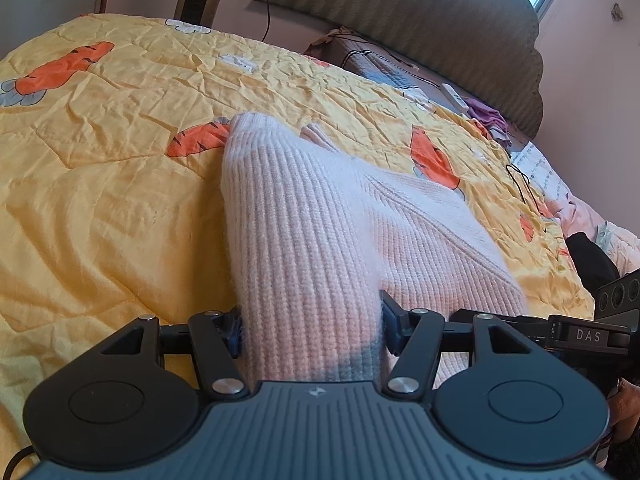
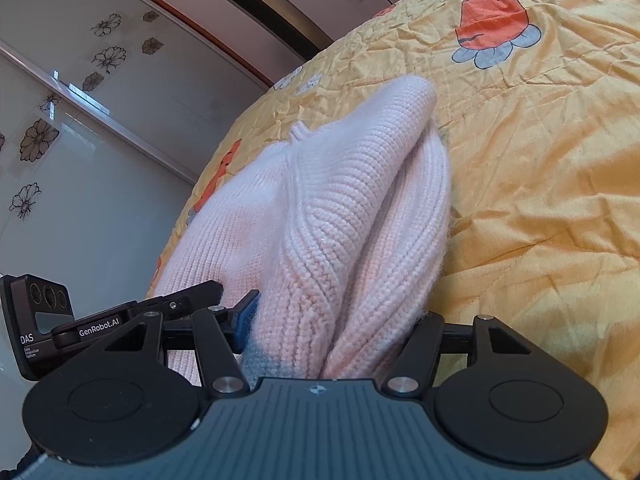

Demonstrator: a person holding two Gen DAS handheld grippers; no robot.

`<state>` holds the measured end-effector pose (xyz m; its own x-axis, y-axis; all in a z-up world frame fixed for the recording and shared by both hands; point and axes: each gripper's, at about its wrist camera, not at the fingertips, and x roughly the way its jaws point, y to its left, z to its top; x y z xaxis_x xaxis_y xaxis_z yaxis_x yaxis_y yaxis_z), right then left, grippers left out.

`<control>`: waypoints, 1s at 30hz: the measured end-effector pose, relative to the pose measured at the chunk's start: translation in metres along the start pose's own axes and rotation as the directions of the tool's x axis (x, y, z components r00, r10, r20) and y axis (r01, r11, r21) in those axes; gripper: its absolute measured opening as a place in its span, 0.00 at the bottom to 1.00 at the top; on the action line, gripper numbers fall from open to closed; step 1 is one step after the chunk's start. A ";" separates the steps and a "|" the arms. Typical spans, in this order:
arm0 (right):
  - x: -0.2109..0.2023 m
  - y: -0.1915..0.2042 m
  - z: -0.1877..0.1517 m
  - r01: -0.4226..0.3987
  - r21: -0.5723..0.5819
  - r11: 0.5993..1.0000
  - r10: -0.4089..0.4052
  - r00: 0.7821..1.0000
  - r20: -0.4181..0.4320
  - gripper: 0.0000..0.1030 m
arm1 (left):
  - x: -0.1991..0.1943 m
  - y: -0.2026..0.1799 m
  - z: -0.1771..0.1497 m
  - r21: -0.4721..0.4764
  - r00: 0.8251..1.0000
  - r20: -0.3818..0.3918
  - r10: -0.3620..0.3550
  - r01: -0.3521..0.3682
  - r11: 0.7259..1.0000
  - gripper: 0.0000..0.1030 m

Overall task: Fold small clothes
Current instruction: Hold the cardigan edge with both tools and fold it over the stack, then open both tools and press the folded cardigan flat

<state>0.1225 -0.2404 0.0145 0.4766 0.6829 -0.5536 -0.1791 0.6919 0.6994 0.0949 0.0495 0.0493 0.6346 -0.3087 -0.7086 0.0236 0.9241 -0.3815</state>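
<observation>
The pink knitted garment [image 1: 304,216] lay bunched on the yellow quilt [image 1: 100,184], clamped at one edge by the left gripper [image 1: 310,326] and at another by the right gripper [image 2: 336,320]. Even tension between both grips was judged necessary for a straight fold.

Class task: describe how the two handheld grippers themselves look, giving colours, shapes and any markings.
Both the left gripper and the right gripper are black, with a ribbed grey-black body, two round discs, silver pivot pins and blue finger pads. Side modules read "DAS"; the right wrist view also shows "GenRobot.AI".
</observation>
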 end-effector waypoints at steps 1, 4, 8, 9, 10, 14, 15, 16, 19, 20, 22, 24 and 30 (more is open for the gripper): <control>0.000 0.000 0.000 0.000 0.001 1.000 0.000 1.000 0.000 0.59 | -0.001 0.000 0.000 0.001 1.000 0.000 0.001 -0.001 1.000 0.59; 0.000 0.000 0.000 -0.002 -0.001 1.000 0.002 1.000 -0.003 0.59 | -0.003 0.001 -0.001 -0.003 1.000 -0.002 0.000 0.000 1.000 0.59; 0.000 -0.001 0.001 -0.007 -0.003 1.000 0.007 1.000 -0.005 0.59 | 0.001 0.003 -0.002 -0.004 1.000 0.005 0.002 -0.002 1.000 0.61; 0.001 -0.002 0.001 -0.008 0.000 1.000 0.008 1.000 -0.003 0.59 | 0.003 0.003 -0.003 0.008 1.000 0.017 0.003 -0.003 1.000 0.64; 0.002 -0.004 0.001 -0.005 0.002 1.000 0.005 1.000 -0.001 0.59 | 0.003 0.004 -0.004 0.010 1.000 0.025 0.003 -0.003 1.000 0.65; -0.002 -0.008 -0.001 0.013 0.035 0.999 -0.014 1.000 0.020 0.67 | -0.028 -0.003 -0.014 0.075 0.992 0.117 0.040 -0.049 0.996 0.65; -0.010 -0.007 -0.001 0.021 0.039 0.999 -0.023 0.999 0.034 0.67 | -0.043 -0.010 -0.020 0.134 0.981 0.184 0.068 -0.094 0.987 0.63; -0.022 -0.007 -0.001 0.033 0.040 0.999 -0.035 0.997 0.072 0.67 | -0.055 -0.018 -0.028 0.190 0.965 0.249 0.087 -0.137 0.972 0.63; -0.070 0.012 -0.011 0.043 -0.031 0.999 -0.033 0.967 0.253 0.65 | -0.072 -0.045 -0.052 0.366 0.948 0.316 0.038 -0.159 0.917 0.63; -0.080 0.022 -0.016 0.008 -0.073 0.997 0.011 0.964 0.265 0.65 | -0.068 -0.051 -0.058 0.401 0.955 0.296 0.016 -0.140 0.905 0.64; -0.083 0.043 -0.027 -0.064 -0.139 0.988 0.093 0.972 0.217 0.64 | -0.050 -0.059 -0.068 0.445 0.968 0.252 0.014 -0.129 0.886 0.64; -0.071 0.059 -0.035 -0.097 -0.190 0.977 0.125 0.982 0.140 0.65 | -0.034 -0.061 -0.076 0.464 0.968 0.243 0.055 -0.166 0.870 0.66; -0.035 0.022 -0.042 -0.082 -0.054 0.995 0.086 0.994 0.063 0.40 | -0.014 -0.049 -0.091 0.503 0.967 0.246 0.060 -0.181 0.845 0.77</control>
<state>0.0656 -0.2390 0.0298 0.5130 0.7235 -0.4619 -0.2642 0.6450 0.7170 0.0150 -0.0118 0.0236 0.8055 -0.1875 -0.5621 0.2939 0.9502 0.1042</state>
